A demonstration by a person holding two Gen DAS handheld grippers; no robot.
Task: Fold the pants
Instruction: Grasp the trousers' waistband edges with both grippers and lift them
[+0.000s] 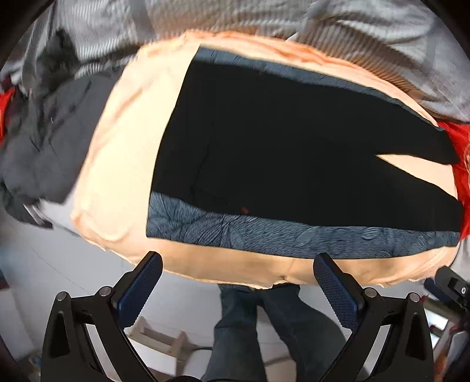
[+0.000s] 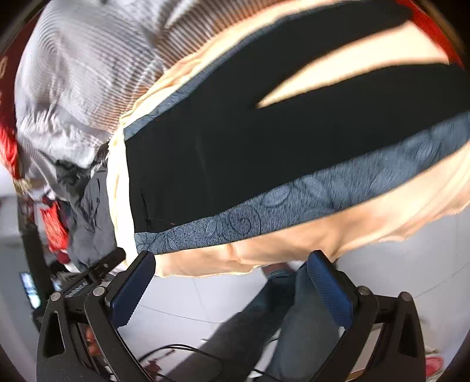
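Observation:
Black pants [image 1: 279, 152] lie flat on a blue patterned cloth [image 1: 264, 235] over a peach sheet [image 1: 117, 164]. The waist is at the left and the two legs spread to the right with a gap between them. In the right wrist view the same pants [image 2: 235, 152] stretch toward the upper right. My left gripper [image 1: 238, 282] hangs open off the sheet's near edge, holding nothing. My right gripper [image 2: 232, 279] is open too, just short of the near edge, with empty blue pads [image 2: 132, 291].
A grey striped blanket [image 1: 264, 26] lies behind the sheet. Dark grey clothes [image 1: 44, 141] are piled at the left, and red fabric [image 1: 461, 164] shows at the right. A person's jeans-clad legs [image 1: 264, 329] stand on the white floor below. Cables [image 2: 176, 352] lie on the floor.

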